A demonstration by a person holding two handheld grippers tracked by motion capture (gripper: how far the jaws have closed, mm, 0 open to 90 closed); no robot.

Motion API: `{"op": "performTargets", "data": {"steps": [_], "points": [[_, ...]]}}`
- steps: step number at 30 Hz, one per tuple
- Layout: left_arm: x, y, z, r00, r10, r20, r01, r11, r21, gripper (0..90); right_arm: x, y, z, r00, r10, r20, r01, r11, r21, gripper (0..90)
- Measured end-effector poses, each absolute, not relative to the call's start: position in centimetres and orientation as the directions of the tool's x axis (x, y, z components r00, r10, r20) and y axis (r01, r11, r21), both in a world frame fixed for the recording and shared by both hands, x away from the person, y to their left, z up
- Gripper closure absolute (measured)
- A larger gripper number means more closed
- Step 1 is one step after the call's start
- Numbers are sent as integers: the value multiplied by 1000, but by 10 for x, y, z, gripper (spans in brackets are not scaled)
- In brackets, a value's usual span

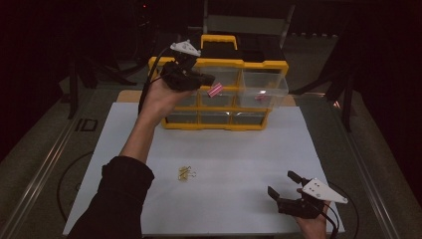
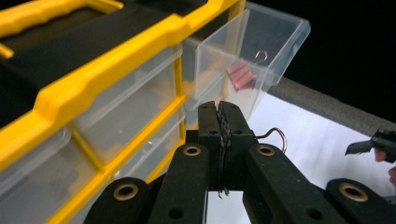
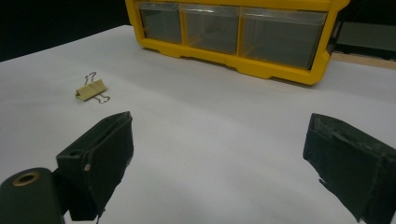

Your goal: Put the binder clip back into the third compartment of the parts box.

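My left gripper (image 1: 209, 82) is raised in front of the yellow drawer organizer (image 1: 219, 63), shut on a pink binder clip (image 1: 215, 89). In the left gripper view the jaws (image 2: 219, 114) are pressed together, and the clip's wire handle (image 2: 278, 135) sticks out to their right. The organizer's top right clear drawer (image 1: 266, 82) (image 2: 254, 44) is pulled out and holds another pink clip (image 2: 240, 74). My right gripper (image 1: 281, 183) (image 3: 219, 140) rests near the mat's front right corner, open with nothing between its fingers.
A yellow binder clip (image 1: 185, 173) (image 3: 91, 88) lies on the white mat (image 1: 224, 149), left of centre. The organizer's other drawers (image 3: 210, 28) are pushed in. A chair (image 1: 244, 22) stands in the dark behind the table.
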State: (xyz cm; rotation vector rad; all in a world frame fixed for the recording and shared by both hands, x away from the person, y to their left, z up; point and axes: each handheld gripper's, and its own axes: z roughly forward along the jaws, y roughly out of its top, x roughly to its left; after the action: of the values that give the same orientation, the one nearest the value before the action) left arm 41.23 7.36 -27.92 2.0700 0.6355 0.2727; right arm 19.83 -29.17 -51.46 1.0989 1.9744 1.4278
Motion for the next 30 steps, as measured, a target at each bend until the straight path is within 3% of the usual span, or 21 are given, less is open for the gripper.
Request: {"op": "performTargets", "data": {"steps": [30], "points": [[431,3,-245,850,521,-77,315,-385,868,892,197,-294,-513,-571,815,95,331,123,936,83]]}}
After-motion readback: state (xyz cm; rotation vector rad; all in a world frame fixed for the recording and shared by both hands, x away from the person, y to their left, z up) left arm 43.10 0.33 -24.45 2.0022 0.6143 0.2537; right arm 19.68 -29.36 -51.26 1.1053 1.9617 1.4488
